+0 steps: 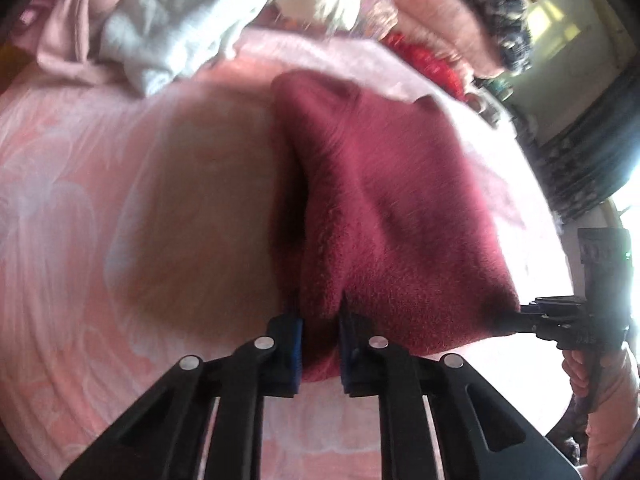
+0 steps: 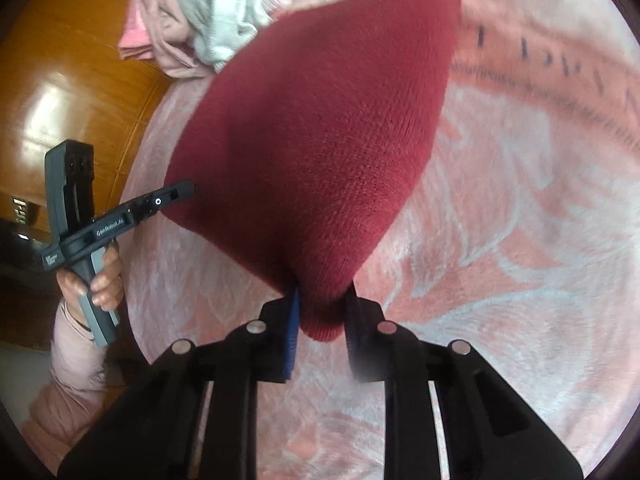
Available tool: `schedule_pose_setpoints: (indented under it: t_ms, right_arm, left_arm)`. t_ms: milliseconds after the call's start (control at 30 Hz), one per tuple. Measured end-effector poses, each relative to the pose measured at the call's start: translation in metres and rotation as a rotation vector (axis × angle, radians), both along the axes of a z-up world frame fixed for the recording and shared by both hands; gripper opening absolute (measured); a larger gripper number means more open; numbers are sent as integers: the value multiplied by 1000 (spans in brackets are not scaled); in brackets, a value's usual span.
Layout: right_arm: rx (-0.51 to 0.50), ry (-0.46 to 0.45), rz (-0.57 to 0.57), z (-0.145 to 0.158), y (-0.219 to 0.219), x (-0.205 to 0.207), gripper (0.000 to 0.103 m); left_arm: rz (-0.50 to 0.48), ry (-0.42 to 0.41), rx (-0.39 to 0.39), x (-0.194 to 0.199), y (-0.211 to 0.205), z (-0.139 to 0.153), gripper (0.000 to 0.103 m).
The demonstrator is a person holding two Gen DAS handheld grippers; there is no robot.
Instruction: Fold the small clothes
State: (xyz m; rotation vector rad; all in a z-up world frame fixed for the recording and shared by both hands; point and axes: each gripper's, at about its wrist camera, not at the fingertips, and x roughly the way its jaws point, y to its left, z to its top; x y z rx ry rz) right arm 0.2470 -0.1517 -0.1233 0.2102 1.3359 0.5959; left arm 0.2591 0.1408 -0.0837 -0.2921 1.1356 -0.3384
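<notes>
A dark red knitted garment (image 1: 384, 200) hangs stretched between both grippers above a pink patterned bedspread (image 1: 72, 200). My left gripper (image 1: 320, 340) is shut on one lower corner of it. My right gripper (image 2: 322, 320) is shut on the other corner of the garment (image 2: 320, 128). In the left wrist view the right gripper (image 1: 516, 314) shows at the right edge, at the cloth's corner. In the right wrist view the left gripper (image 2: 180, 192) shows at the left, at the cloth's edge. The far end of the garment rests on the bed.
A heap of white and pale pink clothes (image 1: 152, 24) lies at the back of the bed; it also shows in the right wrist view (image 2: 200, 12). Folded pink and patterned blankets (image 1: 460, 20) are stacked at the back right. A wooden floor (image 2: 72, 80) lies left of the bed.
</notes>
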Motion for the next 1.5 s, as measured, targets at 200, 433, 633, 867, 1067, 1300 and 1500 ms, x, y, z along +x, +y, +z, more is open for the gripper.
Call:
schedule_pose_setpoints:
  t_ms: [200, 433, 633, 867, 1067, 1300, 1500]
  right_arm:
    - [-49, 72, -21, -41, -10, 2, 18]
    - [-12, 67, 5, -30, -24, 5, 43]
    - [15, -20, -86, 13, -49, 34, 55]
    - [8, -32, -174, 11, -52, 104, 59]
    - [-18, -20, -181, -11, -39, 135, 53]
    - [-22, -76, -220, 1, -43, 138, 2]
    - [-58, -70, -208, -9, -41, 138, 2]
  left_arm:
    - [-22, 35, 14, 8, -11, -29, 15]
    - [-29, 22, -20, 6, -9, -19, 41]
    - [37, -67, 6, 31, -2, 20, 74]
    - [181, -11, -2, 116, 0, 9, 73]
    - [152, 55, 9, 148, -20, -16, 51]
    - [161, -20, 20, 151, -27, 5, 16]
    - [151, 7, 104, 160, -32, -15, 17]
